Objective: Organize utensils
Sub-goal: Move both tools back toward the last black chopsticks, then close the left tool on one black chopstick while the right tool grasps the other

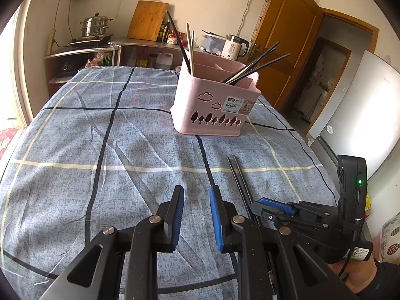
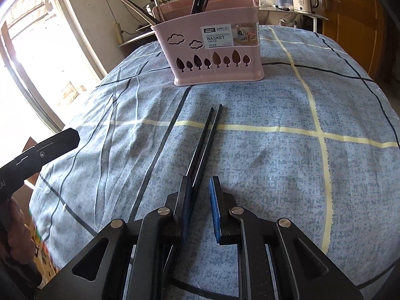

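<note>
- The pair of black chopsticks (image 2: pixel 203 147) lies on the checked tablecloth (image 2: pixel 275 155), long axis pointing away toward the pink chopstick basket (image 2: pixel 217 50).
- The right gripper (image 2: pixel 201 210) is nearer: its near ends sit between the parted jaws, beside the left pad, no squeeze evident.
- The left gripper (image 1: pixel 197 217) hovers just left, narrowly open, empty.
- Basket compartments hold black and metal chopsticks.

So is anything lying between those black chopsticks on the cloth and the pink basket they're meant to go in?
Nothing visible. The black chopsticks lie on the blue checked tablecloth, pointing toward the pink basket, with only bare cloth between. The right gripper sits at their near ends, the chopsticks running between its fingers.
</note>
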A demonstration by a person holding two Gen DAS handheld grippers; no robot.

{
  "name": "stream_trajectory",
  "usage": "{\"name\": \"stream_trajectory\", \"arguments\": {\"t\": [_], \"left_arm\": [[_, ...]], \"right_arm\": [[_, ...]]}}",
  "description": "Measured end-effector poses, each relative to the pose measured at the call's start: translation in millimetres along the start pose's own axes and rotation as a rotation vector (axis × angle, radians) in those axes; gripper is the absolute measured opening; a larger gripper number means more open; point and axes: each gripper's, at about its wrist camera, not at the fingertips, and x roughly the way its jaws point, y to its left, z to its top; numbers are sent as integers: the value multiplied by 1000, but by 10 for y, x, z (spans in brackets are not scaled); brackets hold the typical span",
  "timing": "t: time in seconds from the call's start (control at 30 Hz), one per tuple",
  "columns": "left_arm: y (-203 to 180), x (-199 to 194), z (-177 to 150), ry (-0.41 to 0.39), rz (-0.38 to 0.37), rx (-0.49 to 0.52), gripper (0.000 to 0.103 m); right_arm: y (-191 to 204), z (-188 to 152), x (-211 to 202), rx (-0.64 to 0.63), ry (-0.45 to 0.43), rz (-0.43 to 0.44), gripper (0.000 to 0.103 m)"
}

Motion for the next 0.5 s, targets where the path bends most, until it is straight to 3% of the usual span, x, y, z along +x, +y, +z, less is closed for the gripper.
{"name": "stream_trajectory", "arguments": {"t": [0.3, 0.5], "left_arm": [[-75, 137, -11, 45, -24, -4, 21], [-232, 468, -22, 135, -78, -15, 21]], "right_arm": [[-7, -2, -13, -28, 37, -28, 11], [-174, -35, -100, -28, 50, -29, 11]]}}
